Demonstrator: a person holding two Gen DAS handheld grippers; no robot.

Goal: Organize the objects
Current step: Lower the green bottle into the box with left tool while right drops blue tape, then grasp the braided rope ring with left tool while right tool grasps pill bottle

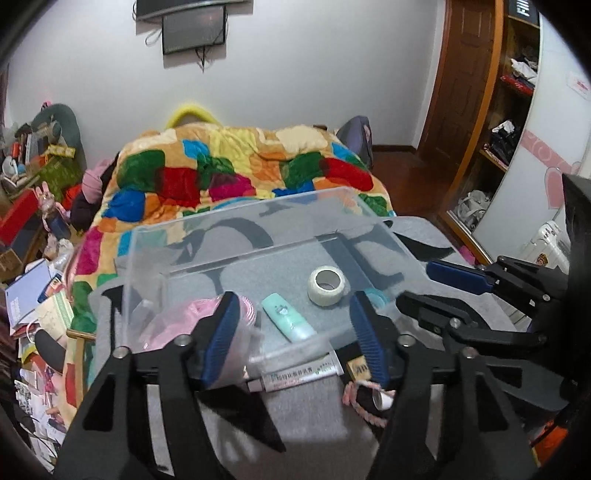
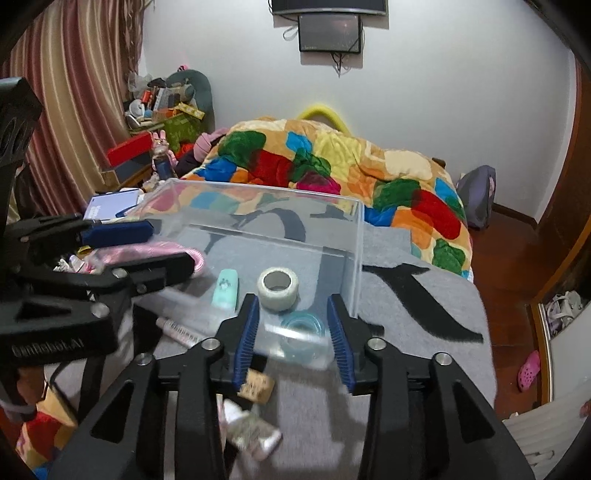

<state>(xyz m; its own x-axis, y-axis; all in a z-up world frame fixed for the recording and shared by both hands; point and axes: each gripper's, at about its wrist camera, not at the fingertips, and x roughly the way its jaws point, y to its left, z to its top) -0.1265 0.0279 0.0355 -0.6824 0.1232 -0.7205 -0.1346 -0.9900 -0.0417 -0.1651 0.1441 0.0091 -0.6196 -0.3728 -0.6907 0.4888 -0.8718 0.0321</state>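
Clear plastic box (image 1: 258, 236) (image 2: 258, 206): stands on a grey blanket (image 1: 303, 413) (image 2: 424, 306) with dark markings, spread over the near end of the bed. Its walls are see-through, so the near rim is hard to trace in either view.

Contents, seen through the walls:
- white tape roll (image 1: 327, 287) (image 2: 277, 288), lying flat, hole upward, on the box floor;
- mint-green tube (image 1: 289, 317) (image 2: 226, 289), lying beside the roll, apart from it;
- pink bundle (image 1: 207, 317) (image 2: 155, 251) at the box's left side, partly hidden behind the left tongs' blue pad; what it is cannot be told;
- light-blue ring (image 2: 301, 332), blurred at the near wall, mostly hidden in the left view; whether it lies inside or just outside cannot be told.

Outside, on the blanket near the front wall: a white tube with printed text (image 1: 295, 374) (image 2: 177, 328), a small tan block (image 1: 359, 369) (image 2: 256, 384), and a pink cord with a small roll (image 1: 365, 400), partly covered by the tongs.

Left tongs (image 1: 295, 332) (image 2: 162, 245): spread wide, gripping nothing, poised over the box's near left edge.

Right tongs (image 2: 293, 328) (image 1: 421, 284): spread apart, gripping nothing, at the box's near right corner.

Beyond: a patchwork quilt (image 1: 236, 173) (image 2: 332, 162), a wall-mounted screen (image 1: 194, 29) (image 2: 330, 33).
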